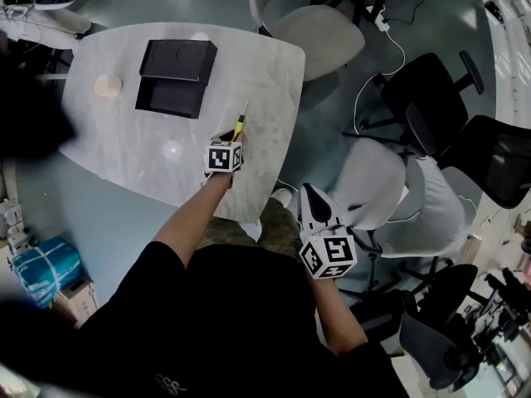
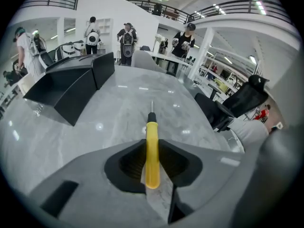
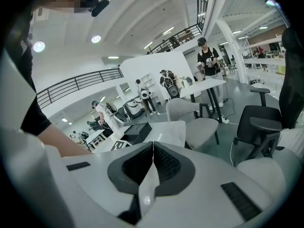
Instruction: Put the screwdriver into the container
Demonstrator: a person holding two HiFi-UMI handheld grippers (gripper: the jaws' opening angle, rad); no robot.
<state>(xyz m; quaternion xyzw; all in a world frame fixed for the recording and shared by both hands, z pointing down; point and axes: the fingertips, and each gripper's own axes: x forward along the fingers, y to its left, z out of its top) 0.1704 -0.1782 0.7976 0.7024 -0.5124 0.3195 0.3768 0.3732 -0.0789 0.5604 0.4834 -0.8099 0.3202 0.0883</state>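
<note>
A screwdriver [image 1: 240, 125] with a yellow handle and a thin metal shaft lies near the right edge of the marble table [image 1: 124, 156]. My left gripper [image 1: 229, 142] is closed on its handle; in the left gripper view the screwdriver [image 2: 152, 148] sits squeezed between the two dark pads of the left gripper [image 2: 152, 144], tip pointing away over the tabletop. The black container [image 1: 174, 77] stands open at the table's far side, seen as a black container [image 2: 71, 87] to the left ahead. My right gripper [image 1: 319, 203] hangs off the table by the person's knee; the right gripper [image 3: 153, 148] is shut and empty.
A small white cup [image 1: 108, 85] sits left of the container. A grey chair [image 1: 319, 31] stands past the table's far corner. A black chair [image 1: 431, 98] and white chairs [image 1: 390, 197] crowd the right. Several people [image 2: 126, 37] stand in the background.
</note>
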